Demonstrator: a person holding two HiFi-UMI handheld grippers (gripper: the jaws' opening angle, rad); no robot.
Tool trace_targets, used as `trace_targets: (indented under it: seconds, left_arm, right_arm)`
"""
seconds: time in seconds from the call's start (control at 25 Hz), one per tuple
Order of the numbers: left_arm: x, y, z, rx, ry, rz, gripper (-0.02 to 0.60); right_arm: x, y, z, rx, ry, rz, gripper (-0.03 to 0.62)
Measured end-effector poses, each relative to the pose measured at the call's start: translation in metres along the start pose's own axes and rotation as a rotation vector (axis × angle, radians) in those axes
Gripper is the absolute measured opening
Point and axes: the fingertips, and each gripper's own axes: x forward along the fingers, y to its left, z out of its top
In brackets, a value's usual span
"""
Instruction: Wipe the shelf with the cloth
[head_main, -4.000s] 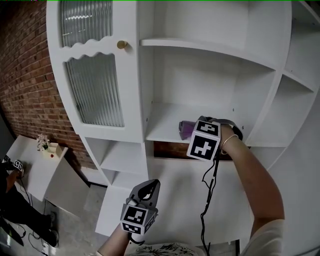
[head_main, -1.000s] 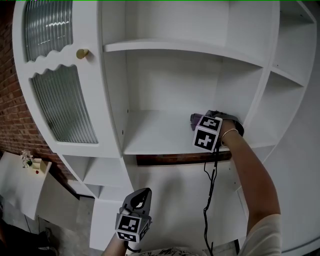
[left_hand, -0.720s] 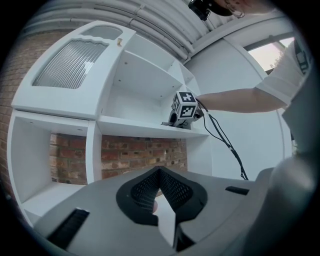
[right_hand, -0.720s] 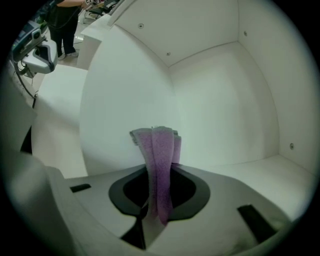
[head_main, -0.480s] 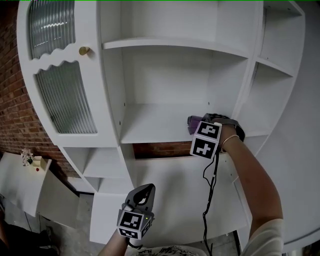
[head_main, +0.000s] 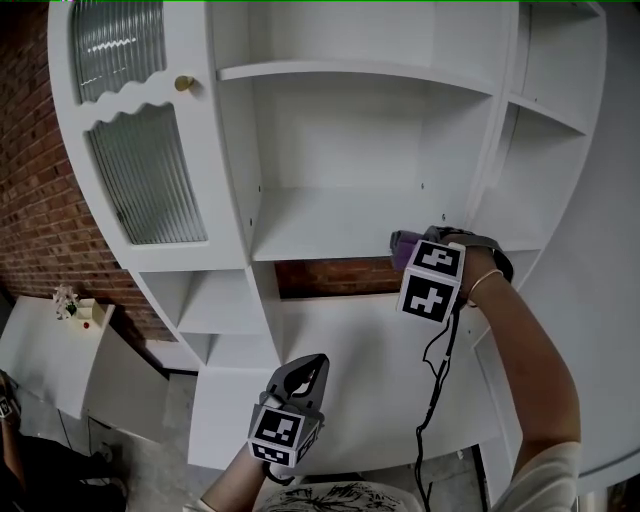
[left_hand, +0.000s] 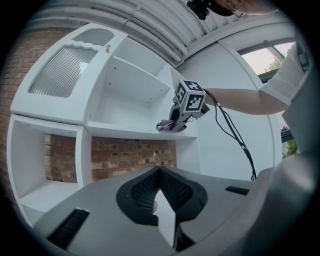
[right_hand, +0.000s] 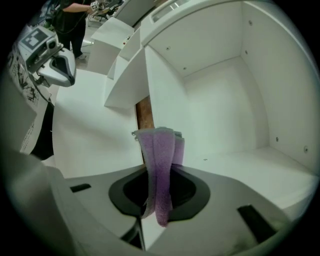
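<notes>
A purple cloth (head_main: 402, 247) sits pinched in my right gripper (head_main: 412, 244) at the front right corner of the white middle shelf (head_main: 330, 225). In the right gripper view the cloth (right_hand: 160, 155) stands folded between the jaws of that gripper (right_hand: 159, 176), over the shelf board (right_hand: 250, 167). Seen from the left gripper view, the cloth (left_hand: 169, 125) rests on the shelf's front edge (left_hand: 125, 131). My left gripper (head_main: 304, 371) hangs low in front of the cabinet, shut and holding nothing; its jaws (left_hand: 160, 175) meet at the tips.
A ribbed-glass door (head_main: 145, 180) with a brass knob (head_main: 184, 84) stands left of the shelf. Another shelf (head_main: 350, 72) lies above, open compartments (head_main: 215, 300) below. A black cable (head_main: 437, 370) hangs from the right gripper. A brick wall (head_main: 35, 200) and a small white table (head_main: 50, 350) are at left.
The right gripper with the cloth has drawn back from deeper on the shelf's right side to its front right edge. The left gripper stays low and shut.
</notes>
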Motion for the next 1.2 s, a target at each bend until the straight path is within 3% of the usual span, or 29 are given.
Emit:
trace_targets:
  seconds: [0.24, 0.48, 0.68, 0.8, 0.96, 1.08, 1.2]
  left_arm:
    - [-0.006, 0.001, 0.001, -0.017, -0.011, -0.001, 0.014]
    - [-0.004, 0.016, -0.003, -0.040, -0.010, 0.017, 0.015]
    - [-0.009, 0.036, 0.004, -0.062, -0.056, 0.054, 0.015]
    - [-0.011, 0.048, 0.005, -0.061, -0.068, 0.074, 0.015]
    - [-0.014, 0.058, -0.009, 0.005, -0.017, 0.084, 0.014]
    - [-0.020, 0.059, -0.022, -0.008, 0.001, 0.064, 0.015]
    - [-0.024, 0.062, -0.033, -0.024, 0.008, 0.071, 0.015]
  right_arm:
    - [-0.024, -0.013, 0.011, 0.238, -0.199, -0.139, 0.076]
    - [-0.025, 0.012, 0.016, 0.477, -0.396, -0.218, 0.076]
    - [-0.022, 0.046, 0.018, 0.748, -0.600, -0.276, 0.077]
    - [-0.015, 0.086, 0.036, 0.865, -0.764, -0.170, 0.075]
    - [-0.013, 0.150, 0.078, 0.823, -0.963, 0.070, 0.077]
    - [-0.007, 0.188, 0.087, 0.858, -0.995, 0.171, 0.077]
    - [-0.001, 0.206, 0.089, 0.909, -1.007, 0.200, 0.077]
